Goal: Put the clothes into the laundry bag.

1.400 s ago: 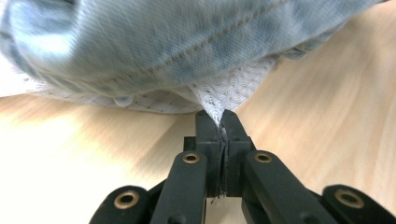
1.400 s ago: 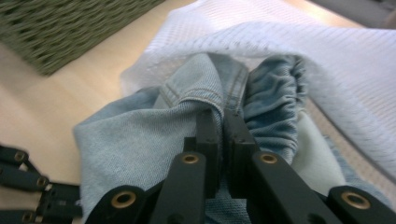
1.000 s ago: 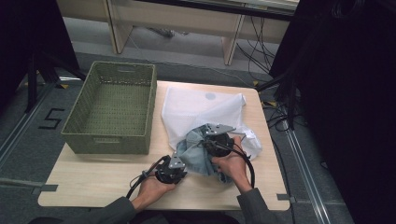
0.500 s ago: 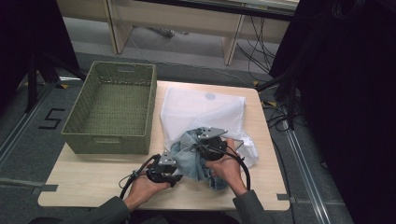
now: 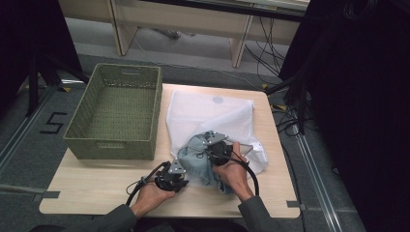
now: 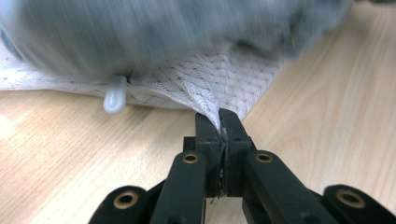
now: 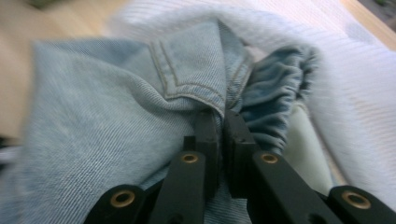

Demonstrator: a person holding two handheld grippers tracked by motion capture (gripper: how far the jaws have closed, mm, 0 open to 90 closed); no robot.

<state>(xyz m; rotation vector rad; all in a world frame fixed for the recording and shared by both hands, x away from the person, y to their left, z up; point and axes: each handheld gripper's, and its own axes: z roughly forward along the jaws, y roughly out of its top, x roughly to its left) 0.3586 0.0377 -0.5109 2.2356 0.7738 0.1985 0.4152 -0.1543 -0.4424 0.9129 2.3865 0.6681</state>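
A white mesh bag [image 5: 208, 116] lies across the middle of the wooden table [image 5: 96, 183], with light blue denim clothing [image 5: 196, 157] bunched at its near end. My left gripper [image 5: 175, 175] is low at the bag's near corner, shut on the white mesh edge [image 6: 212, 100]. In that gripper's view a small white toggle [image 6: 114, 95] hangs from the bag. My right gripper [image 5: 217, 147] sits on top of the denim, shut on a stitched fold of the denim clothing [image 7: 196, 74]. White mesh [image 7: 355, 93] surrounds the denim on the right.
A green woven basket [image 5: 116, 140] stands on the table's left side. The table's front edge [image 5: 164, 213] runs just below both hands. Cables [image 5: 285, 121] trail on the floor at the right, and wooden furniture legs [image 5: 239, 46] stand beyond the table.
My left gripper has slid left and nearer, pulling the bag's corner. My right gripper has pushed the denim slightly away from me, toward the bag.
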